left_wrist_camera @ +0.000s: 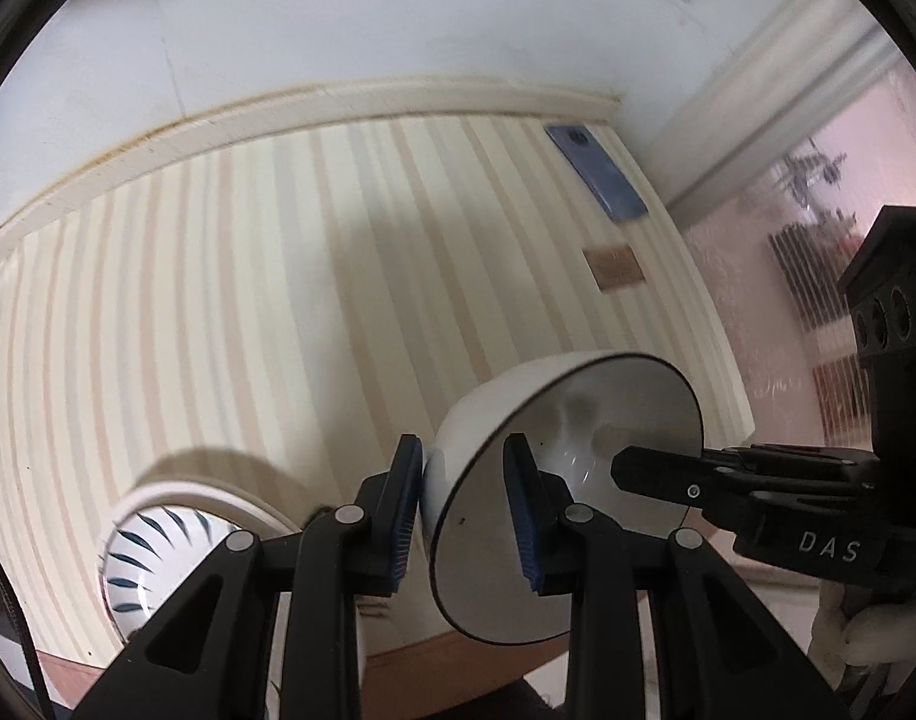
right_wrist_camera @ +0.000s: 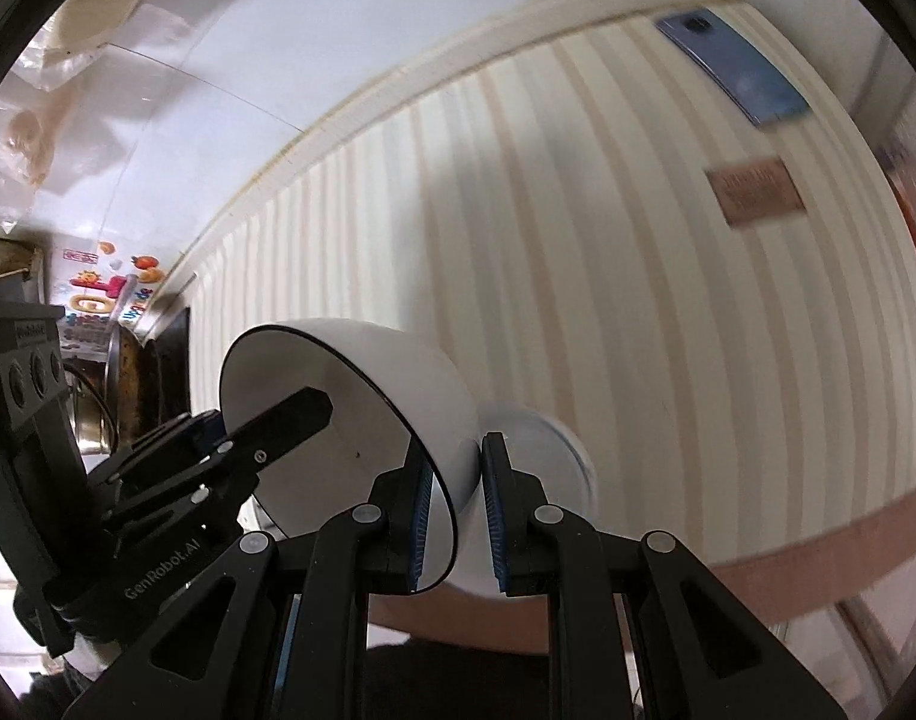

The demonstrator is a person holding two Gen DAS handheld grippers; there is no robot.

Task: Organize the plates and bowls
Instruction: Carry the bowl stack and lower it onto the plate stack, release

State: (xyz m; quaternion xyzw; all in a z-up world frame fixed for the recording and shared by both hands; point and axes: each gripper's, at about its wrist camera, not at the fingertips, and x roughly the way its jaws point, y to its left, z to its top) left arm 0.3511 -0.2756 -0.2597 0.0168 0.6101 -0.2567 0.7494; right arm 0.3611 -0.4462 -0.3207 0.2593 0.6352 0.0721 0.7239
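Observation:
A white bowl (left_wrist_camera: 577,420) with a thin dark rim hangs tilted on its side above the striped tablecloth (left_wrist_camera: 278,300). My left gripper (left_wrist_camera: 463,450) is shut on its wall, one blue pad outside and one inside. The right gripper's finger (left_wrist_camera: 655,471) reaches into the bowl from the right. In the right wrist view the same bowl (right_wrist_camera: 398,372) is clamped by my right gripper (right_wrist_camera: 455,450), with the left gripper's finger (right_wrist_camera: 296,414) inside it. A second white bowl with blue leaf marks (left_wrist_camera: 140,546) stands on the cloth at lower left.
A blue phone (left_wrist_camera: 595,171) (right_wrist_camera: 733,66) and a small brown card (left_wrist_camera: 615,267) (right_wrist_camera: 754,192) lie near the far right of the striped cloth (right_wrist_camera: 637,300). A blurred white round dish (right_wrist_camera: 553,438) sits behind the right gripper. Pots and clutter (right_wrist_camera: 98,396) stand at the left.

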